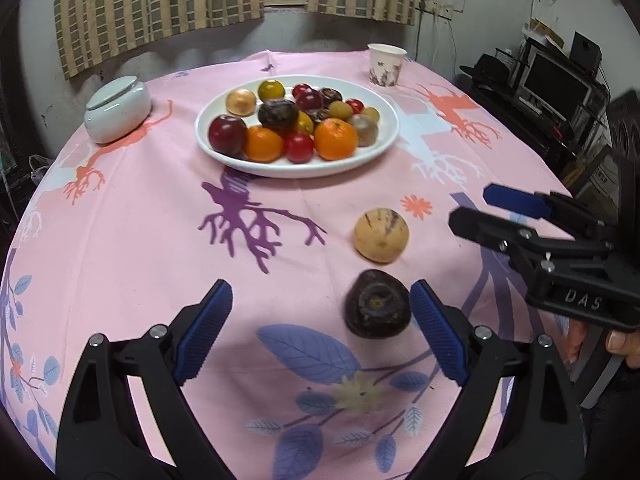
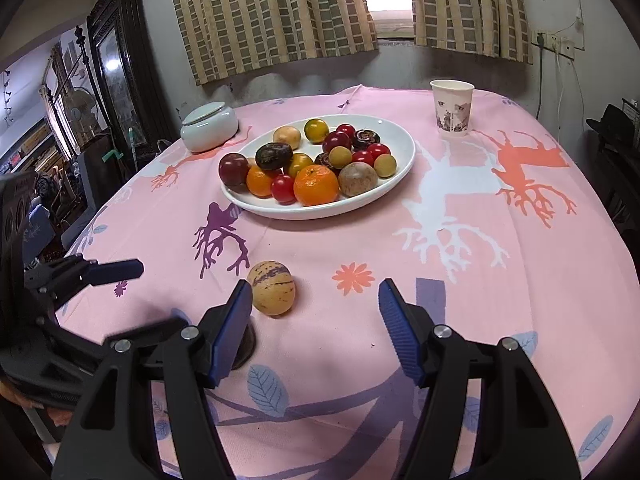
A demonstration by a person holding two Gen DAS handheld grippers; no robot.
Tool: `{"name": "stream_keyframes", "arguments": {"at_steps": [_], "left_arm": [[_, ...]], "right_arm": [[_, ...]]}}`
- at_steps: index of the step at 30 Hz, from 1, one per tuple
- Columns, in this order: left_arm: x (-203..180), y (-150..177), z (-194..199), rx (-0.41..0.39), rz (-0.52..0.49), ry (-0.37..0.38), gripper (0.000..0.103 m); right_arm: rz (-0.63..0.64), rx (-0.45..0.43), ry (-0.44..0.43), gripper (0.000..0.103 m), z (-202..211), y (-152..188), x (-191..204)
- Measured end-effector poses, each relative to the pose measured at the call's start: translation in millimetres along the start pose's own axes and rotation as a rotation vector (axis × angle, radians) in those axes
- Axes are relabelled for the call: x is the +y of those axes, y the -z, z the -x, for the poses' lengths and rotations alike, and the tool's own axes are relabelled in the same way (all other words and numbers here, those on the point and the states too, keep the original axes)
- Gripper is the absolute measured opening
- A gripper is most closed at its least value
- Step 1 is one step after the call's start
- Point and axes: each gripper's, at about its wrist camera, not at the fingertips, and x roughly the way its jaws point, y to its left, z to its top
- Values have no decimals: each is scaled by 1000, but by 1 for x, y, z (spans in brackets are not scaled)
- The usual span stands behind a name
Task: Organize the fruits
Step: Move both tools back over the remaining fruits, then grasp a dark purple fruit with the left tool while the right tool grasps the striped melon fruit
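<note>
A white oval plate (image 1: 224, 157) (image 2: 404, 136) holds several fruits: oranges, dark red plums, cherry tomatoes, yellow and purple ones. Two fruits lie loose on the pink tablecloth nearer me: a pale yellow striped melon (image 1: 381, 235) (image 2: 272, 288) and a dark purple fruit (image 1: 378, 304), mostly hidden in the right wrist view (image 2: 246, 350) behind my left finger there. My left gripper (image 1: 322, 328) is open and empty, the dark fruit just inside its right finger. My right gripper (image 2: 316, 330) (image 1: 474, 206) is open and empty, just right of the melon.
A pale green lidded jar (image 1: 118, 108) (image 2: 208, 126) stands at the back left. A printed paper cup (image 1: 386, 65) (image 2: 452, 108) stands at the back right. Dark furniture and a monitor (image 1: 556, 88) stand beyond the table's right edge.
</note>
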Motion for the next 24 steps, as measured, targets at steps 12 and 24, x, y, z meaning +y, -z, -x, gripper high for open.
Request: {"name": "stream_keyframes", "arguments": {"at_steps": [12, 24], "left_arm": [[-25, 16, -24, 53, -54, 8, 92], [-29, 21, -46, 92, -68, 11, 78]], "right_arm": [[-4, -8, -12, 66, 4, 1, -3], [17, -4, -23, 66, 4, 3, 3]]}}
